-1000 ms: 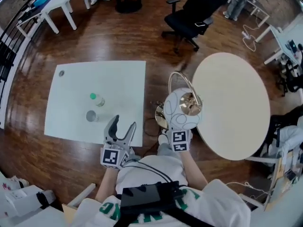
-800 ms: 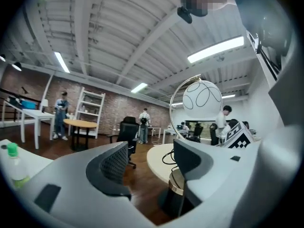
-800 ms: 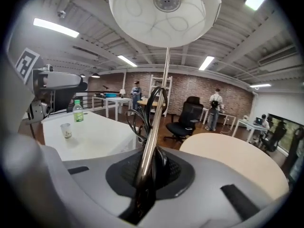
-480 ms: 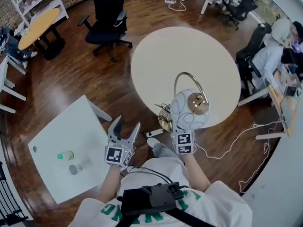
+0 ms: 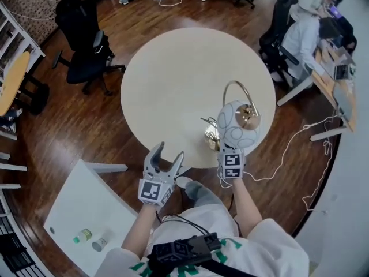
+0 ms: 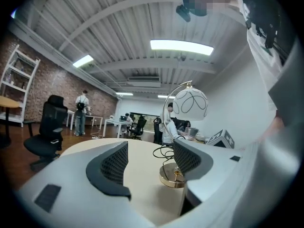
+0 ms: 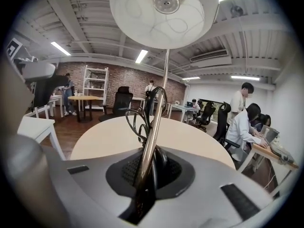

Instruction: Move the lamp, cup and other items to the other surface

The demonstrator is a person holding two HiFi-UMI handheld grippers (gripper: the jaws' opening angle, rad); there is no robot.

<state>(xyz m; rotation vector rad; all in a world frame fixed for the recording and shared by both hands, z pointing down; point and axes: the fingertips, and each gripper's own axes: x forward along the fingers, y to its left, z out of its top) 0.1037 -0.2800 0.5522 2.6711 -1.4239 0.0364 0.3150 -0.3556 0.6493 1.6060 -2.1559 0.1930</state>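
No legible text, green lettering (image 5: 230, 244) on white shirt (image 5: 277, 248) mostly hidden

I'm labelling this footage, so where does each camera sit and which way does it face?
Head view: on the person's head, facing steeply down at the round table; forearms, left gripper, right gripper show.
Left gripper view: on that gripper, facing between its open jaws across the table to the lamp; person's white top at right.
Right gripper view: on that gripper, facing up the lamp stem clamped in its jaws.
Shared: all show lamp and table.

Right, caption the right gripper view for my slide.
Right tongs shut on the stem of the lamp, white globe shade overhead, round table ahead.
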